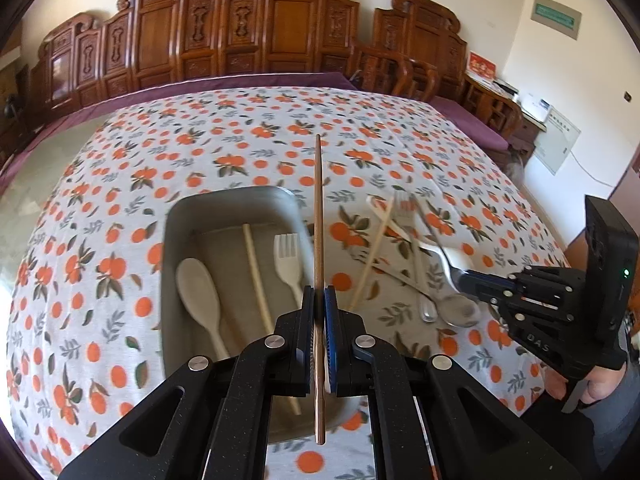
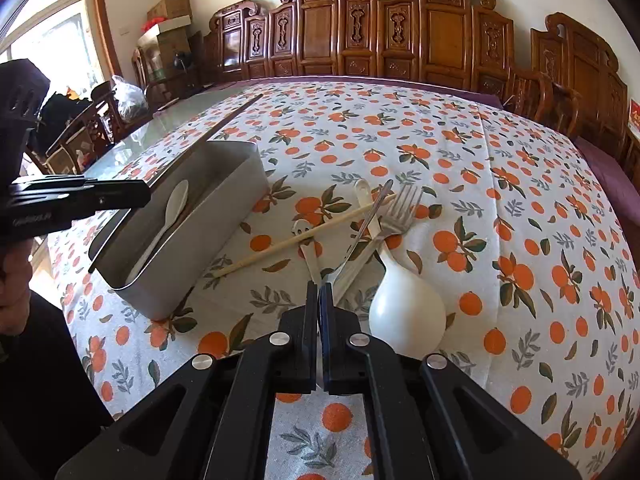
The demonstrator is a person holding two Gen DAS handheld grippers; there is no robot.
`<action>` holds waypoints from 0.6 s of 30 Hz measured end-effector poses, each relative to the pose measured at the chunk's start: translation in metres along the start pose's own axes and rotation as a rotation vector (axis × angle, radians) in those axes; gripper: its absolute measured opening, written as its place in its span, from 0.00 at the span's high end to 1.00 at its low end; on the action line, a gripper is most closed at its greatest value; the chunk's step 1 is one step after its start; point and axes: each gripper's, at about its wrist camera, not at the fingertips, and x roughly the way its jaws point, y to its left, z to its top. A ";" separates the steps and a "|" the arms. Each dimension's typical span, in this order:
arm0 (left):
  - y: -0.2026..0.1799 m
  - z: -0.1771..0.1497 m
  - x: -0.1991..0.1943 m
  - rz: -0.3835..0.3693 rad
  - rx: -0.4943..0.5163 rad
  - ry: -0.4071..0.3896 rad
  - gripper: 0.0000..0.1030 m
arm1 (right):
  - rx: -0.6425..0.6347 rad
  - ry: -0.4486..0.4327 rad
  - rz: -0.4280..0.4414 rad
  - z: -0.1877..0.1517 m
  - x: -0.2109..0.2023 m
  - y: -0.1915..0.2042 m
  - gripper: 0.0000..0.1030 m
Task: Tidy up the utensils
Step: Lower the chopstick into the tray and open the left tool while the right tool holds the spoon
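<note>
My left gripper [image 1: 319, 294] is shut on a brown chopstick [image 1: 318, 216] and holds it over the right edge of the grey tray [image 1: 176, 216]. The tray holds a cream spoon [image 1: 199, 292], a pale chopstick [image 1: 256, 272] and a cream fork [image 1: 289, 258]. My right gripper [image 2: 319, 292] is shut on the handle of a metal spoon [image 2: 362, 232] in the loose pile on the cloth. The pile also holds a metal fork [image 2: 396, 216], a pale chopstick [image 2: 304, 236] and a white ladle spoon [image 2: 406, 312]. The right gripper also shows in the left wrist view [image 1: 466, 278].
The table wears a white cloth with orange fruit print [image 2: 520, 240]. Carved wooden chairs [image 1: 256, 28] line the far side. A purple edge [image 1: 472, 120] and bare glass table top [image 2: 132, 140] lie beyond the cloth.
</note>
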 end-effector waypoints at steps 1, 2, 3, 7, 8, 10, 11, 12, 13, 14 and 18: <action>0.004 0.000 0.000 0.006 -0.006 0.001 0.96 | -0.002 0.000 0.000 0.000 0.000 0.001 0.98; 0.006 0.000 -0.001 0.010 -0.010 0.002 0.96 | -0.004 -0.002 0.002 0.000 0.000 0.002 0.98; 0.009 0.000 -0.001 0.017 -0.012 0.006 0.96 | -0.005 -0.003 0.003 0.000 0.000 0.002 0.98; 0.016 -0.003 0.004 0.047 -0.014 0.031 0.96 | -0.009 -0.003 0.007 0.002 0.001 0.004 0.98; 0.018 -0.005 0.008 0.057 -0.011 0.044 0.96 | -0.009 -0.004 0.009 0.002 0.001 0.005 0.98; 0.021 -0.009 0.014 0.068 -0.008 0.066 0.96 | -0.011 -0.006 0.013 0.002 0.001 0.006 0.98; 0.022 -0.011 0.018 0.075 -0.006 0.082 0.96 | -0.012 -0.008 0.014 0.002 0.000 0.006 0.98; 0.023 -0.012 0.021 0.081 -0.004 0.092 0.96 | -0.013 -0.011 0.016 0.002 0.000 0.006 0.98; 0.024 -0.013 0.024 0.085 -0.004 0.102 0.96 | -0.013 -0.011 0.017 0.002 -0.001 0.005 0.98; 0.025 -0.015 0.026 0.090 -0.004 0.112 0.96 | -0.012 -0.012 0.018 0.002 -0.001 0.005 0.98; 0.027 -0.016 0.033 0.101 -0.005 0.128 0.96 | -0.010 -0.014 0.018 0.001 -0.003 0.004 0.98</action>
